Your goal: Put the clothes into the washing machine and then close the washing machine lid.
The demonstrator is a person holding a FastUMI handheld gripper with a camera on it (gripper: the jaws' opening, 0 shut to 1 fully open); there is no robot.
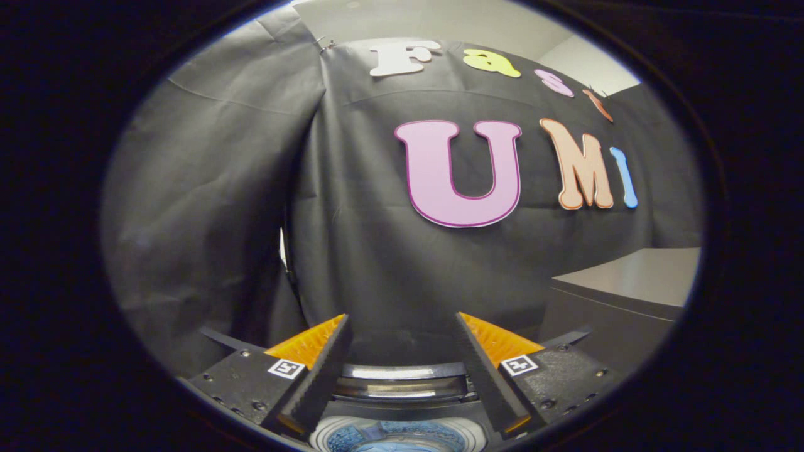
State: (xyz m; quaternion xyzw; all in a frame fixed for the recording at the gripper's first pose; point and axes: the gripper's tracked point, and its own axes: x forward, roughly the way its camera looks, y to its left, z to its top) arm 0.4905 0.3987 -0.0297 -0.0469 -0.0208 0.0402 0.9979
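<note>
Tool fingers stand apart, holding nothing, above the washing machine, whose open drum with blue clothes inside sits just below and between them. Its raised lid lies just ahead; probably best to push it down evenly from behind.

The gripper hangs above the washing machine, its two fingers spread apart with nothing between them. Below and between the fingers lies the machine's round drum opening, with something lying inside it; what it is cannot be told. Just beyond the opening, between the fingertips, the raised lid stands at the machine's back edge. Behind the machine hangs the booth's cloth wall. To the right of the machine, beyond the right finger, stands a cabinet against that wall.
</note>
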